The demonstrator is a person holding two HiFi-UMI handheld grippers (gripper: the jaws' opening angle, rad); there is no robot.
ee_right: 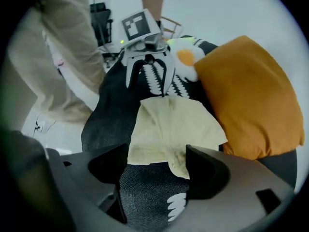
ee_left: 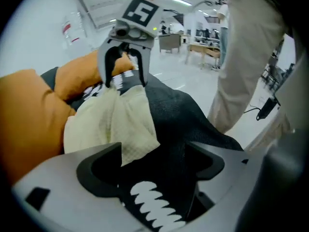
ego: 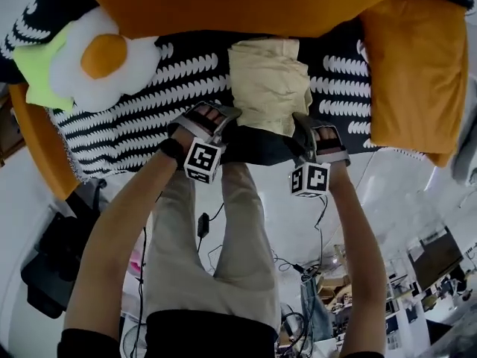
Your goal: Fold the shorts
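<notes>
Lying folded on the black-and-white throw [ego: 134,118] beside an orange cushion [ego: 417,73], the pale yellow shorts [ego: 268,84] look squared up. The left gripper [ego: 216,118] and right gripper [ego: 309,131] flank the near hem, both spread and pinching nothing, probably placed to take its corners.

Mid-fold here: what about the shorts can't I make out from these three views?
- Head view: the near edge of the shorts is hidden under the left gripper and right gripper.
- Head view: the far edge meets the orange cushion; whether it runs under the cushion cannot be told.
- Both gripper views: only the top layer shows, so the number of folded layers is hidden.
- Left gripper view: the right gripper covers the far corner.
</notes>
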